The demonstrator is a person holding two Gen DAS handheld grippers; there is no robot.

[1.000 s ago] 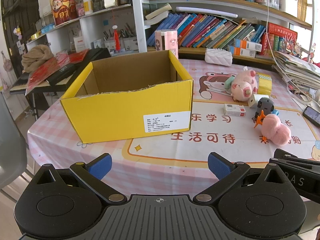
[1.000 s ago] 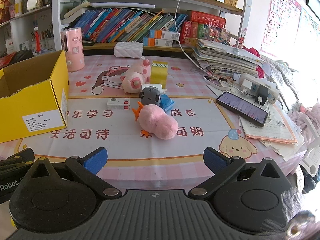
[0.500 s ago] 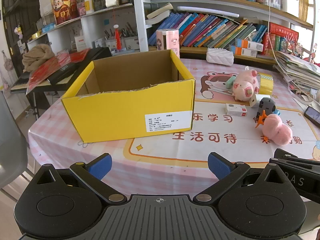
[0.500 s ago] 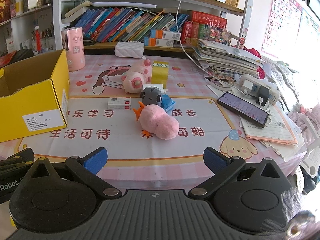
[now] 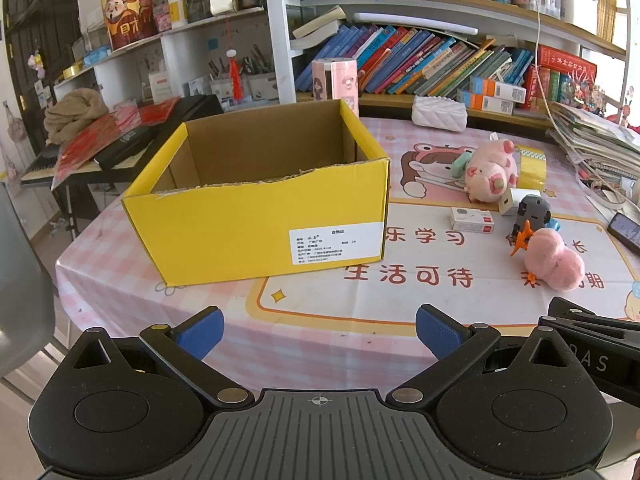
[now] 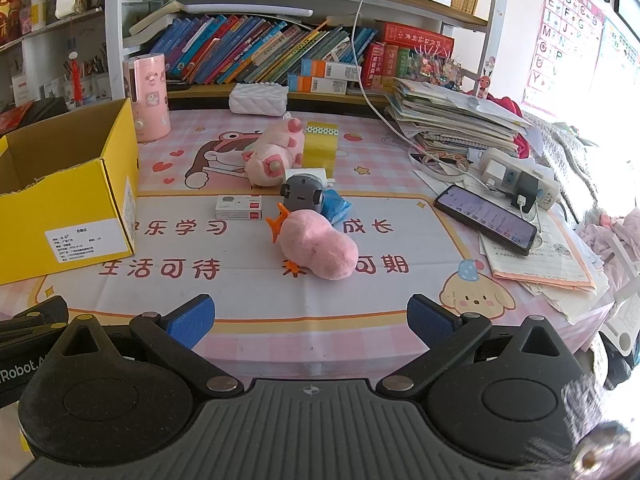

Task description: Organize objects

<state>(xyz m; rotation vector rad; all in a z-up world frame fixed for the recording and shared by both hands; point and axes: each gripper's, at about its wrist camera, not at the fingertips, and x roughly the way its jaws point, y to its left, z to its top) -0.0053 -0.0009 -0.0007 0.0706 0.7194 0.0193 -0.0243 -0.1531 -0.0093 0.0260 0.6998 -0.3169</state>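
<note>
Plush duck lies mid-table, right of the yellow box; it looks soft and light, best pinched across its fat body. Left gripper and right gripper both hang spread wide, empty, near the table edge.

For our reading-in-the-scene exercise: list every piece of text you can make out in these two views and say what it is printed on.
"乐学习", "生活可待", "成长", "可期": table mat.
"合格证": white label on the yellow cardboard box; its smaller lines are too small to read.
Alphabet letters "A B C D...": wall poster.
"Robot.A" (cut off): left gripper body.
"DAS" (cut off): right gripper body.
Book spines: too blurred to read.
</note>
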